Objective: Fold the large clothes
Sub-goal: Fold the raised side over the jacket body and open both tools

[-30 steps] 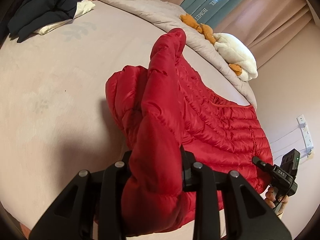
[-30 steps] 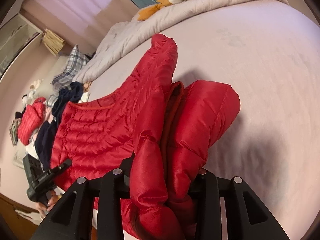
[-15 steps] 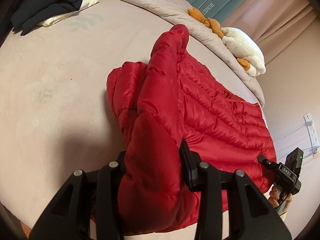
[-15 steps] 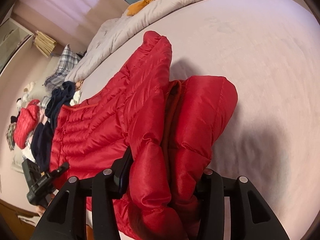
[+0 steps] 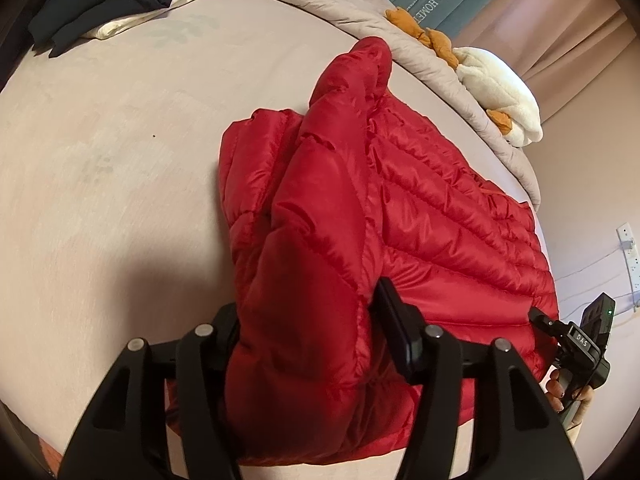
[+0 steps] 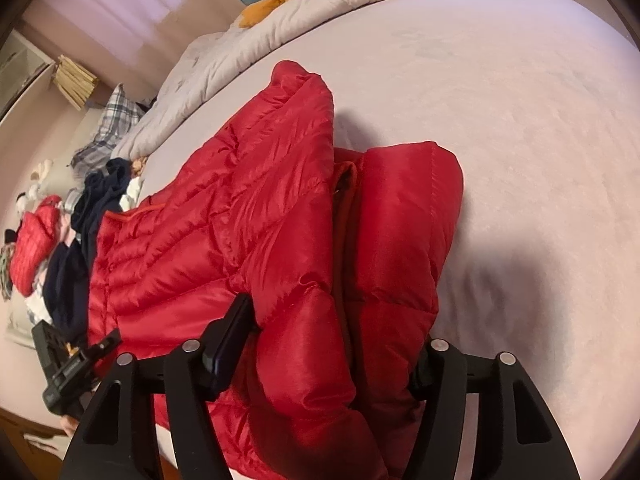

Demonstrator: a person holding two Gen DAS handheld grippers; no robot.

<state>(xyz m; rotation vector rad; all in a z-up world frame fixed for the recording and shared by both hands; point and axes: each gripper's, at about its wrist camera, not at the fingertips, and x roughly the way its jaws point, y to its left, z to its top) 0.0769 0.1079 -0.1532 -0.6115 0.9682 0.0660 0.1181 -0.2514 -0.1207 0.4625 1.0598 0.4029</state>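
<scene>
A red quilted puffer jacket (image 5: pixel 420 216) lies on the pale bed sheet (image 5: pixel 120 168), folded in half with a sleeve laid along the fold. My left gripper (image 5: pixel 308 320) is opened wide around the near end of the fold; the jacket fills the gap between its fingers. In the right wrist view the jacket (image 6: pixel 240 216) fills the middle. My right gripper (image 6: pixel 336 332) is opened wide around the other near end of the fold. Each gripper shows small at the edge of the other's view.
A grey duvet (image 5: pixel 320 4) with a white and orange plush toy (image 5: pixel 500 96) lies along the bed's far edge. Dark navy and white clothes (image 5: pixel 108 4) are piled at the far left corner. In the right wrist view, more clothes (image 6: pixel 44 240) lie at the left.
Both grippers have lowered the folded jacket onto the bed and opened wider, so the fabric is no longer pinched tight. The jacket now lies flatter.
</scene>
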